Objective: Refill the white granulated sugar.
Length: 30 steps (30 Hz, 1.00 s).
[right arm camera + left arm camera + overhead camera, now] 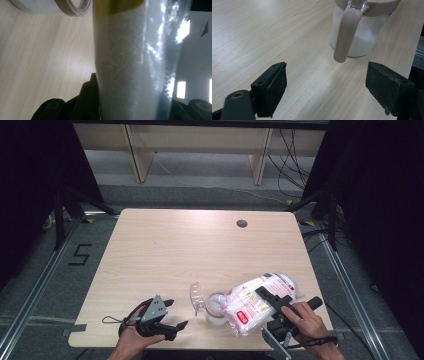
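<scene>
Tilted over the clear jug (216,306) of white grains, mouth-down at its rim: a plastic bag (257,302) of white granules, clamped between the jaws of the right gripper (272,296); just left of the jug, touching it, a clear lid (196,296) flipped open; farther left of the jug, near the front edge of the wooden surface (170,250), the left gripper (172,315), jaws spread wide and empty, aimed at the jug's beige handle (345,32)

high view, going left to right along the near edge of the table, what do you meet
left gripper → open clear lid → jar with white grains → tilted bag gripped by the right gripper → the person's right hand
</scene>
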Each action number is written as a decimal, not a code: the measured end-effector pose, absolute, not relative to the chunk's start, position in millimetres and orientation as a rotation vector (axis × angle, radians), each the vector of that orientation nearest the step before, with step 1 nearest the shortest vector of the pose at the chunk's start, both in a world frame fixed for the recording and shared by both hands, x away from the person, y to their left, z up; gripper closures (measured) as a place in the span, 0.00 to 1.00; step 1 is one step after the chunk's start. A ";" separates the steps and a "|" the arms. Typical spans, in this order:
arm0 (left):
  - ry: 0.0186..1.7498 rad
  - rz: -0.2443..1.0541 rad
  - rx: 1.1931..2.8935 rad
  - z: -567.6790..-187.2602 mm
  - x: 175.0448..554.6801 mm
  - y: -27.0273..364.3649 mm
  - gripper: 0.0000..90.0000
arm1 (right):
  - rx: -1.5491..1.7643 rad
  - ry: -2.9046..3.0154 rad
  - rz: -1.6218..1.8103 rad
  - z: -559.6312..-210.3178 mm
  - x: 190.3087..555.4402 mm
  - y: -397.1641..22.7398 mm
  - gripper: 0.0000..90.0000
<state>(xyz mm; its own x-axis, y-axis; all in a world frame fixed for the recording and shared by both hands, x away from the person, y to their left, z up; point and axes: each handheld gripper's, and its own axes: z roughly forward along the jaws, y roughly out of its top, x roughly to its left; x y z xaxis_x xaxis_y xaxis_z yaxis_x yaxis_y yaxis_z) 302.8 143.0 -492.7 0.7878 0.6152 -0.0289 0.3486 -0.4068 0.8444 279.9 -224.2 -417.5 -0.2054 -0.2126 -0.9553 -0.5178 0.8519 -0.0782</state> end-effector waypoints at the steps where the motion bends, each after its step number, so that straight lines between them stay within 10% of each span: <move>1: 0.713 0.357 2.031 -492.8 302.8 142.6 0.19 | -0.550 1.789 0.324 -418.0 280.7 -224.4 0.84; 30: 0.711 0.350 2.020 -492.2 302.4 142.8 0.19 | -0.285 1.917 0.635 -436.8 302.5 -237.1 0.87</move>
